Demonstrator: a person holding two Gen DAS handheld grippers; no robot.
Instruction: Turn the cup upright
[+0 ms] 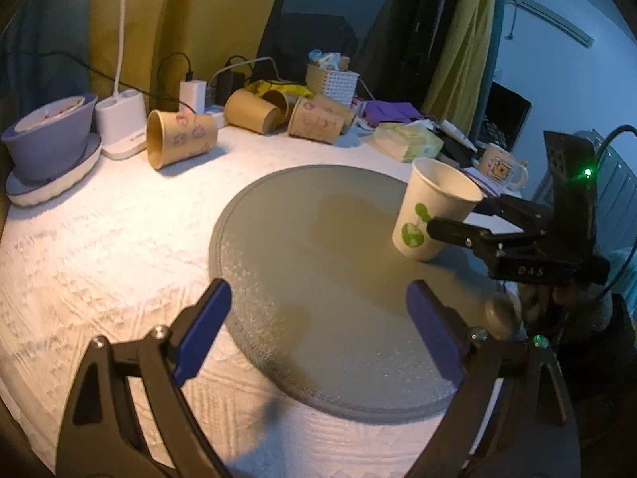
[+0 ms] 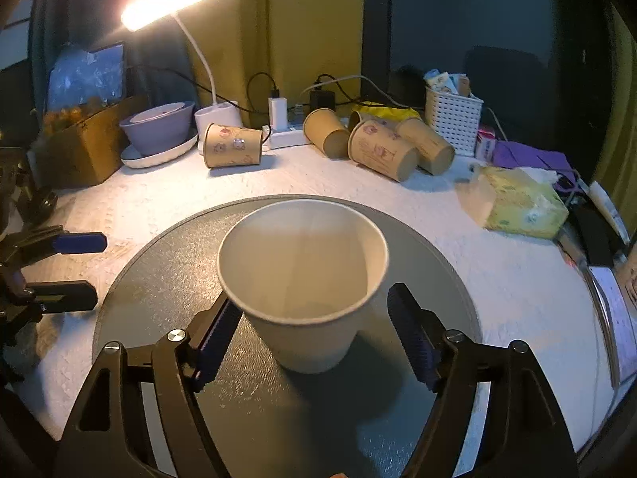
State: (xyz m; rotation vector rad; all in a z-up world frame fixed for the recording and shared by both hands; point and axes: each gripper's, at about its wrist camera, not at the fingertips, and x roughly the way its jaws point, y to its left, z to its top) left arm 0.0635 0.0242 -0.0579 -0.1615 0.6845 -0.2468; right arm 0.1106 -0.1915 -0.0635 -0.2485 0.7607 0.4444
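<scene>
Surface: a table under a white textured cloth (image 1: 99,247), lit by a desk lamp (image 2: 169,0) at its back edge; yellow curtains behind.
Mat: a round grey mat (image 1: 318,279) lies on the cloth toward the front edge of the table.
Cup: a white paper cup (image 2: 302,279) with green print stands mouth up on the mat, near the mat's right edge in the left wrist view (image 1: 432,215); it leans slightly there.
Right gripper: the right gripper (image 2: 314,332) has its fingers spread on either side of the cup. The left pad (image 2: 217,332) sits against or just beside the cup wall, I cannot tell which; the right pad is clear of it.
Left gripper: the left gripper (image 1: 318,326) hovers over the front of the mat, fingers wide apart, nothing between them.
Back edge: brown paper cups (image 2: 233,145) lie on their sides, beside a lilac bowl (image 2: 157,127), a white basket (image 2: 452,117) and a power strip (image 2: 288,137).
Right edge: a tissue pack (image 2: 521,207) and a printed mug (image 1: 501,167).
</scene>
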